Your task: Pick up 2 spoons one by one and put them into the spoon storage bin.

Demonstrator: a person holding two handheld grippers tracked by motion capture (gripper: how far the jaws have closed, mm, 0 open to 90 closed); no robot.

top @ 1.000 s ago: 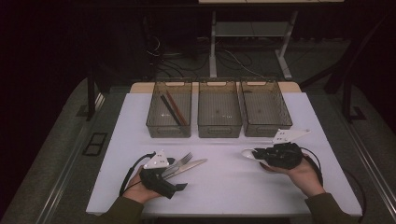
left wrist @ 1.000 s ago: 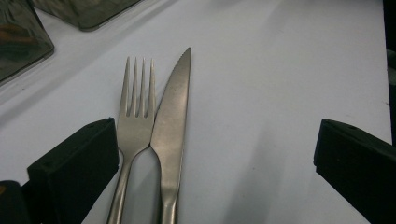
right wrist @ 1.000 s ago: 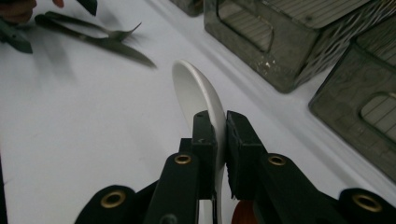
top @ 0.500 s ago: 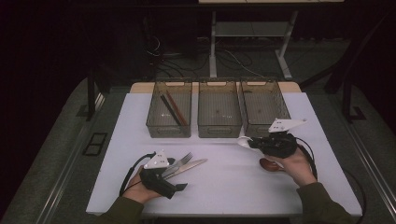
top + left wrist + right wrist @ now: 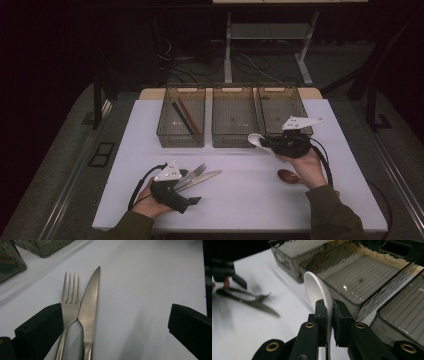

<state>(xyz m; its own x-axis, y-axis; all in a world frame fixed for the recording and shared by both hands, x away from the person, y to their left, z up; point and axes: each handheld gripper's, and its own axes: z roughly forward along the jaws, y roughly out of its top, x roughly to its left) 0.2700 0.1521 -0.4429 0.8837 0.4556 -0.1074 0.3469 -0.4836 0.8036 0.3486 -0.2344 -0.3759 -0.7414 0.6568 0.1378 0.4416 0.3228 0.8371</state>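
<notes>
Clamping a white spoon [image 5: 318, 291], the right tongs [image 5: 329, 312] hover; left tongs [image 5: 113, 326] gape around fork [image 5: 71, 298] and knife [image 5: 90, 305]

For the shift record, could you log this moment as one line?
right gripper: shut on white spoon | left gripper: open around fork, knife | bins: ahead

A white bench [image 5: 240, 200] is set on a grey floor. Three clear plastic bins are lined up side by side along its far edge. In the left bin [image 5: 165, 131], a dark stick and a reddish-brown stick [image 5: 189, 116] are laid lengthwise, close together. A brown wooden spoon [image 5: 288, 176] is placed on the bench near its front right. Behind the bench, a white metal frame [image 5: 229, 55] and loose cables [image 5: 172, 59] are seen on the dark floor.
</notes>
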